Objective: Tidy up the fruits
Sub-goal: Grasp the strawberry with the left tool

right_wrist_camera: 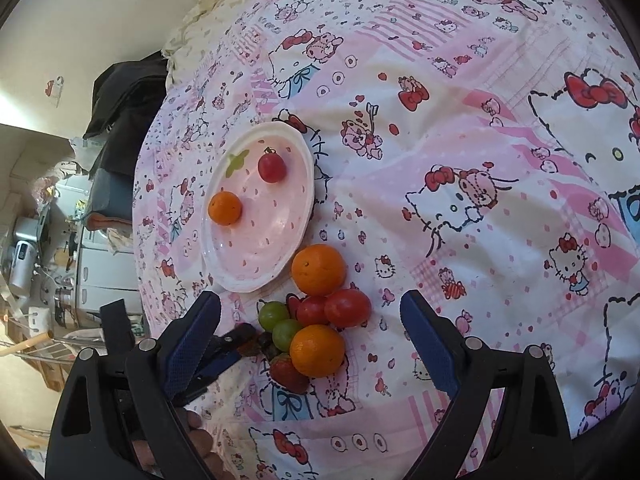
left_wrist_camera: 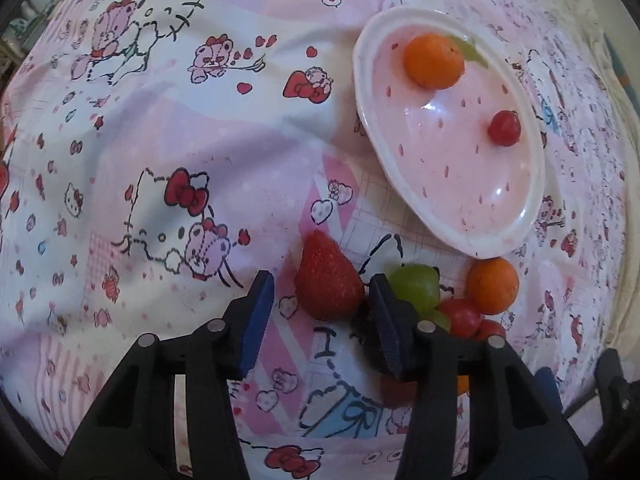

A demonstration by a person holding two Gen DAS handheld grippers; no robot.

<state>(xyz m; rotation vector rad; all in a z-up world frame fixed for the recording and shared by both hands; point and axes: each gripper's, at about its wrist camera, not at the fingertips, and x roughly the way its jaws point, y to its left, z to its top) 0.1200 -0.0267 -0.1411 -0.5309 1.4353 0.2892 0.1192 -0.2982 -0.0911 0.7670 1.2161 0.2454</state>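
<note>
Now left hand-held gripper [left_wrist_camera: 322, 312] straddles strawberry [left_wrist_camera: 328, 276] — unclamped; right hand-held gripper [right_wrist_camera: 310, 340] gapes wide.

The cartoon-printed pink cotton bedsheet [left_wrist_camera: 140, 128] lies bare left of the red pointed strawberry [left_wrist_camera: 328, 280]. Right of it, round green grapes [left_wrist_camera: 412, 286] (touching the blue jaw pad) crowd the way; the oval pink plastic plate [left_wrist_camera: 452, 184] blocks beyond.
</note>
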